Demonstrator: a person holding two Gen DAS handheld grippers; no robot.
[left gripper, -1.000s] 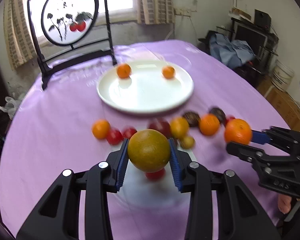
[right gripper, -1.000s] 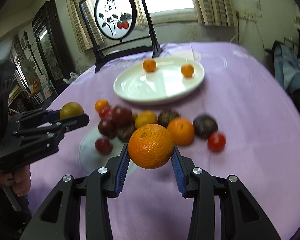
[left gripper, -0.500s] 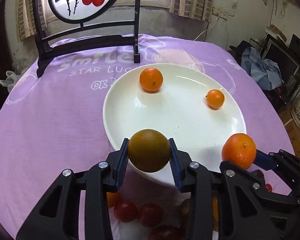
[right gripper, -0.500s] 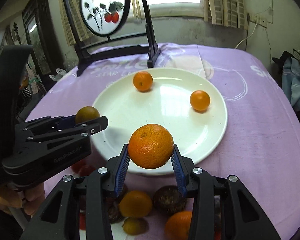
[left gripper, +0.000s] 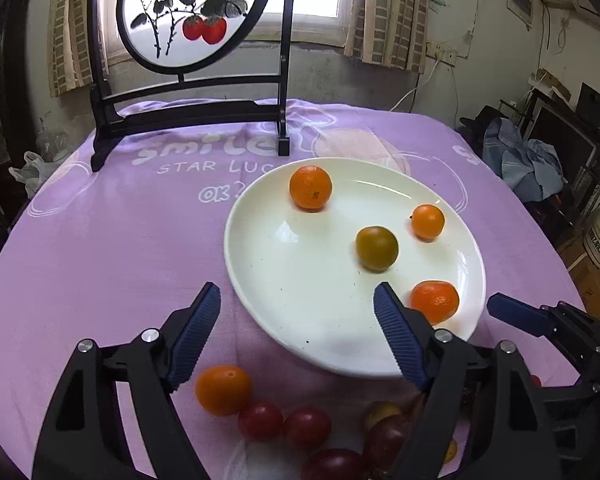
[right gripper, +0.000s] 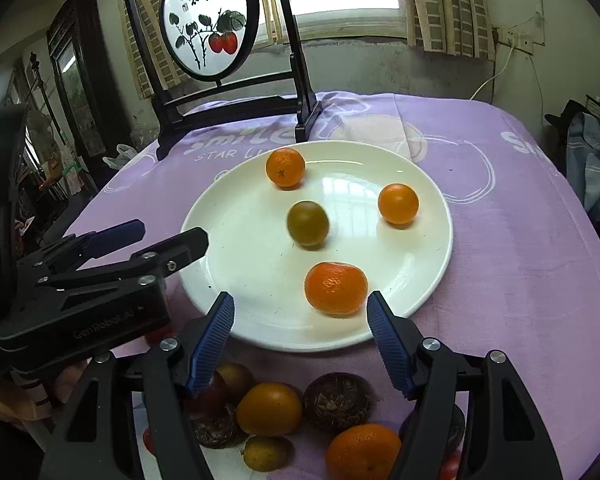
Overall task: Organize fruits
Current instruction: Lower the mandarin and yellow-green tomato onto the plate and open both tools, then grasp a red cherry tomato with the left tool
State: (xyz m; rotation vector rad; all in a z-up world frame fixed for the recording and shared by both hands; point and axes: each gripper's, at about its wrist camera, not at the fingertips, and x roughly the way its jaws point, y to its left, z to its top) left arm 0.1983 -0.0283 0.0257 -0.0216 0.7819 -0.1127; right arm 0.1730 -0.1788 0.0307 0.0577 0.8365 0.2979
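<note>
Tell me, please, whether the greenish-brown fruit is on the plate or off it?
On it: the greenish-brown fruit rests near the middle of the white plate, apart from three orange fruits.

Glossy plate (right gripper: 432, 240) — matt cloth (right gripper: 520, 248)

Your plate (right gripper: 428, 280) sits mid-table on the tablecloth (right gripper: 520, 240), with four fruits on it. Behind it stands the framed screen (right gripper: 210, 28). Before it, nearest you, lies a cluster of loose fruit (right gripper: 269, 408), just beside the plate's near rim.
</note>
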